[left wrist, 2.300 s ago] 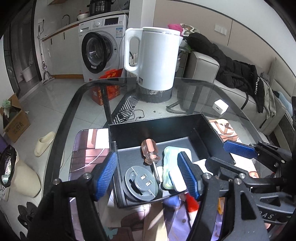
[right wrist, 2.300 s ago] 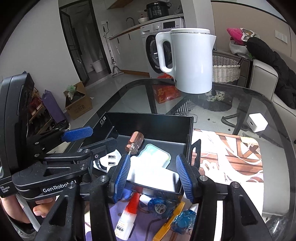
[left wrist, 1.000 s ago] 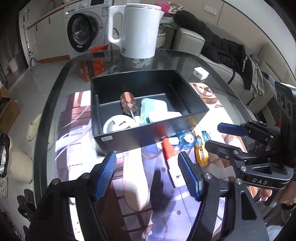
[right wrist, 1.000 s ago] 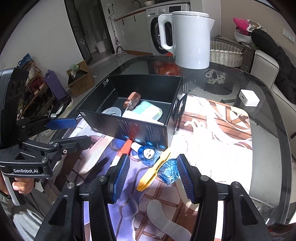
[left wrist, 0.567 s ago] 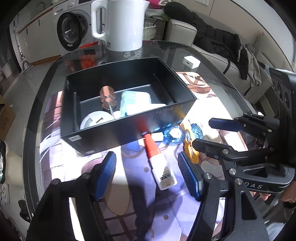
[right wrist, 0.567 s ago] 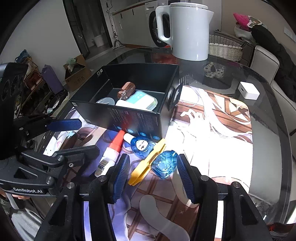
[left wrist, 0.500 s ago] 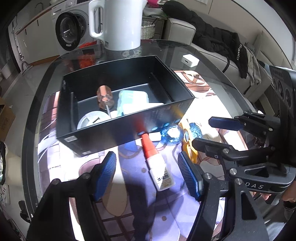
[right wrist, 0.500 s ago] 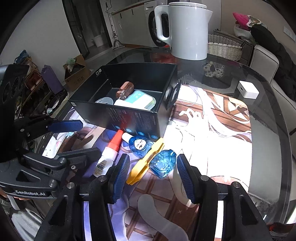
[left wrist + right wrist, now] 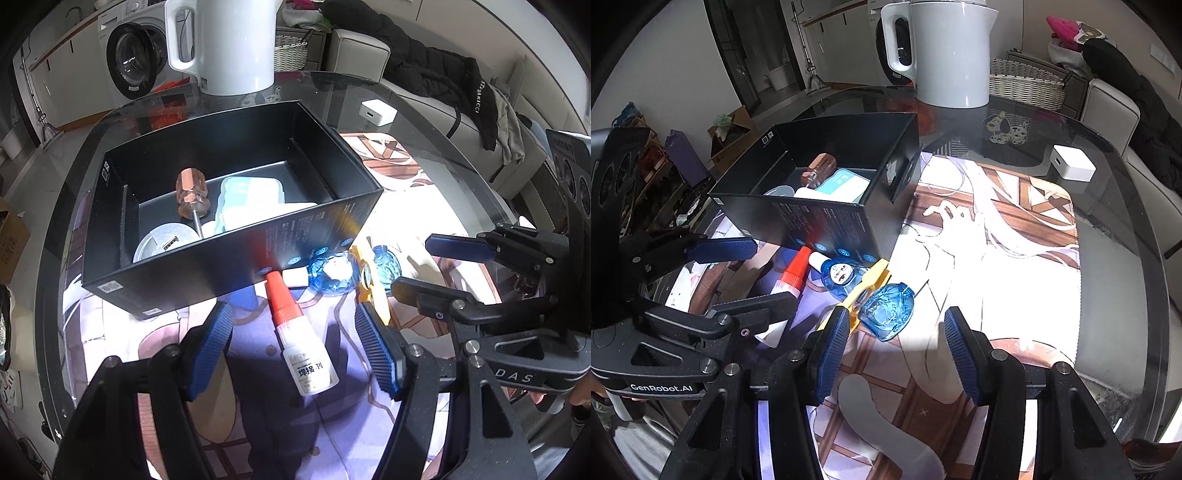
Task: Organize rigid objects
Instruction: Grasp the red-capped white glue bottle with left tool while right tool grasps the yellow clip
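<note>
A black box [image 9: 207, 273] on the printed mat holds a screwdriver [image 9: 192, 194], a round grey adapter [image 9: 162, 242] and a teal-and-white case [image 9: 251, 199]. In front of it lie a white glue bottle [image 9: 306, 354] with a red cap, two blue bottles [image 9: 888, 310] [image 9: 838, 275] and a yellow clip [image 9: 866, 290]. My left gripper [image 9: 295, 347] hovers open, and the glue bottle shows between its fingers with the pads clear of it. My right gripper [image 9: 895, 350] is open just short of the nearer blue bottle [image 9: 386, 264]. Each gripper shows in the other's view [image 9: 768, 275] [image 9: 417, 264].
A white kettle [image 9: 945, 55] stands at the far edge of the glass table [image 9: 1119, 280]. A white charger cube [image 9: 1071, 168] sits at the right. The printed mat [image 9: 997, 280] reaches right of the bottles. Floor and furniture lie beyond the table rim.
Both grippers have drawn back from the box. The left one slid right until the glue bottle came between its fingers. The blue bottle now sits nearer the right fingers.
</note>
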Motion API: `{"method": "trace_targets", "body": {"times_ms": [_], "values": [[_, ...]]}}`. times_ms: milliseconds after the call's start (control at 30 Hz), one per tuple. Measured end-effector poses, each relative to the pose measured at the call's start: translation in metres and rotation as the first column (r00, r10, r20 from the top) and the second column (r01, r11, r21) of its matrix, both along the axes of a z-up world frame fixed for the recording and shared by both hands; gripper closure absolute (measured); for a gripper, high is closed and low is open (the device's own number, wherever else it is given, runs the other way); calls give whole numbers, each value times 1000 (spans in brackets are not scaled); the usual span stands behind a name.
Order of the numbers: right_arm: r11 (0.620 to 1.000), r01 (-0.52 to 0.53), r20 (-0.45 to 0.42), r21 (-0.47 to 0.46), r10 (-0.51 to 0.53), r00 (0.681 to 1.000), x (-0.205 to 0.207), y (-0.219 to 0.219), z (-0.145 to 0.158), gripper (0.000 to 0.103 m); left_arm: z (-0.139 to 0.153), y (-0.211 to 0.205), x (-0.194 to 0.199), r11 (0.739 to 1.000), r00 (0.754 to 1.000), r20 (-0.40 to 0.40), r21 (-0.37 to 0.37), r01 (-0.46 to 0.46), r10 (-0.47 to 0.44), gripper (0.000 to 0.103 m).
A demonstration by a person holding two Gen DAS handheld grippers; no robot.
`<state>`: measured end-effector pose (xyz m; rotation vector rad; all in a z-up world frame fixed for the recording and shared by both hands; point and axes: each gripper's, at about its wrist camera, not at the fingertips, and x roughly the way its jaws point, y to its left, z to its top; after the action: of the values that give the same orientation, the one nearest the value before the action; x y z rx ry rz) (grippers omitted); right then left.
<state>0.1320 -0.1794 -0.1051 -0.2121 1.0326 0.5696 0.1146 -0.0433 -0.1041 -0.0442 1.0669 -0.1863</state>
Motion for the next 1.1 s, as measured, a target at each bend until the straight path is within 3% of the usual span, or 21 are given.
{"method": "trace_targets", "body": {"times_ms": [467, 533, 733, 1000, 1067, 1100], "values": [[1000, 1, -9, 4, -1, 1000, 2, 2, -1, 48, -7, 0, -2, 999, 999, -27, 41, 18, -16, 35], [1000, 10, -7, 10, -10, 1000, 4, 3, 0, 48, -10, 0, -2, 998, 999, -36, 54, 28, -26, 50], [999, 8, -5, 35, -8, 1000, 7, 15, 4, 48, -22, -6, -1, 994, 995, -83, 86, 61, -54, 79], [1000, -13, -5, -6, 13, 1000, 9, 45, -4, 50, -23, 8, -5, 995, 995, -92, 79, 53, -45, 83], [1000, -17, -6, -22, 17, 1000, 8, 50, -7, 55, -23, 12, -6, 996, 995, -93, 77, 46, -38, 83], [999, -19, 7, -42, 19, 1000, 7, 52, -7, 62, -23, 14, -7, 996, 995, -94, 75, 41, -34, 83]]}}
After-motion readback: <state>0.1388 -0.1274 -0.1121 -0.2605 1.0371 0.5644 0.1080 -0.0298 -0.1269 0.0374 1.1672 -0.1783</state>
